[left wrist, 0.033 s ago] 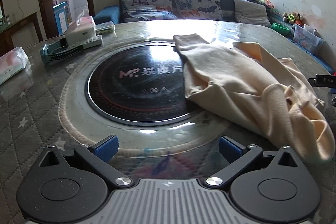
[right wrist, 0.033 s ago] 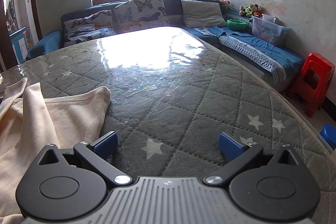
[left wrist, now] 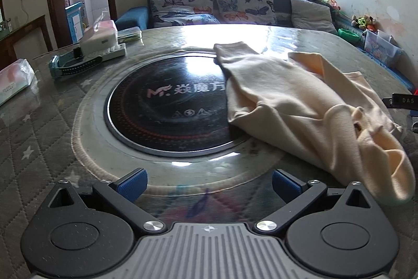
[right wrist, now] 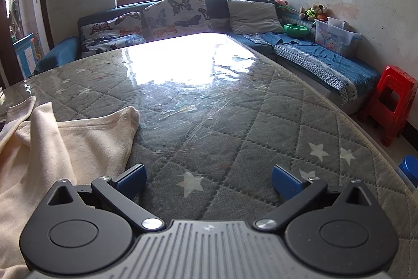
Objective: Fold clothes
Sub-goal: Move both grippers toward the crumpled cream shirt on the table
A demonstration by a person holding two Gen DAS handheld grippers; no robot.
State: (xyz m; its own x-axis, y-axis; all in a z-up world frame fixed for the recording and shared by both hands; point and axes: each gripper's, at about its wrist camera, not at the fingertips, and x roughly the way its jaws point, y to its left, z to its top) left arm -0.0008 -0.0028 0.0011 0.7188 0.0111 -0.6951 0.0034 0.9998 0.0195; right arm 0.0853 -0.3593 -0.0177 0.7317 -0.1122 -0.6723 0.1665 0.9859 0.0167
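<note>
- Left claw (left wrist: 207, 181): fingers spread wide and holding nothing, low over the worktop (left wrist: 39, 137), facing a round black hob (left wrist: 167, 106) set into the glass top.
- Top (left wrist: 300, 106): a cream knit garment, just right of the left claw. It lies rumpled, draped partly over the hob's right edge, with a sleeve pointing to the far side. It is not in a neat fold.
- Handling, as a judgement: light, soft and limp. It will sag and slide easily on the glossy glass, so pinch a firm hem or cuff, not loose middle cloth.
- Right claw (right wrist: 209, 179): also wide apart and holding nothing, over bare worktop. The top's hem (right wrist: 109, 119) lies just to its left, the nearest edge to take.
</note>
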